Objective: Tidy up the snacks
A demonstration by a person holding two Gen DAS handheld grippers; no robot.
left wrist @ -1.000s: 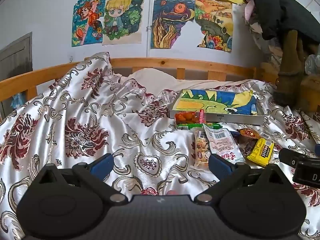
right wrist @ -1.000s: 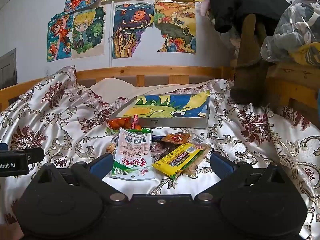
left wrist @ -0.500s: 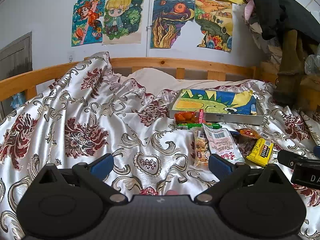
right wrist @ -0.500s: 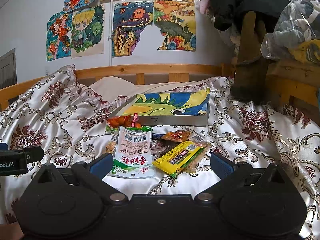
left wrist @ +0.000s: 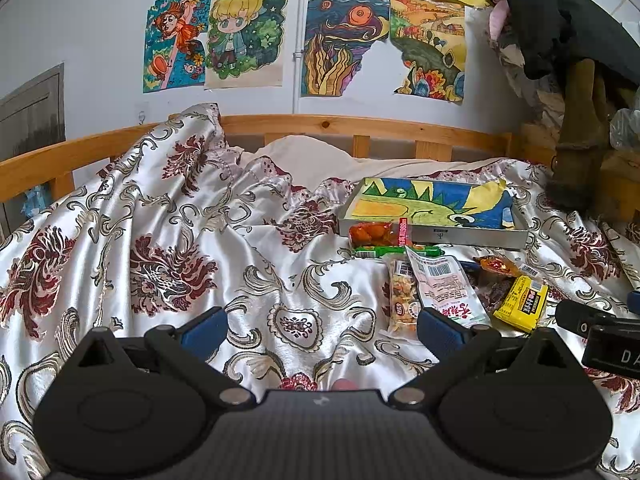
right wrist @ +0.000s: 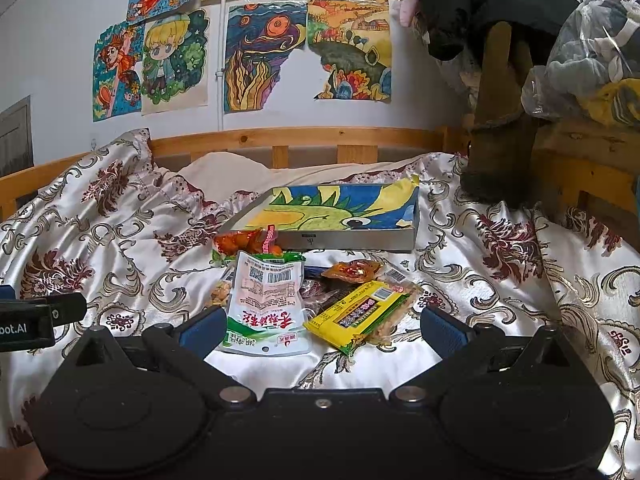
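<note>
Both grippers low over quilt, jaws wide, empty: left gripper (left wrist: 320, 326) off to side, right gripper (right wrist: 323, 326) squared on snacks (right wrist: 304, 300), heaped before box (right wrist: 352, 236) — likely destination.

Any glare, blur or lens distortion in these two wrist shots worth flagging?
Left wrist view: sharp, fisheye bends the bed rail into an arc, dark vignette in the corners, soft sheen on the satin bedspread. Right wrist view: equally sharp, print on the white snack packet is readable, mild glare on the yellow packet, same curved edges.
</note>
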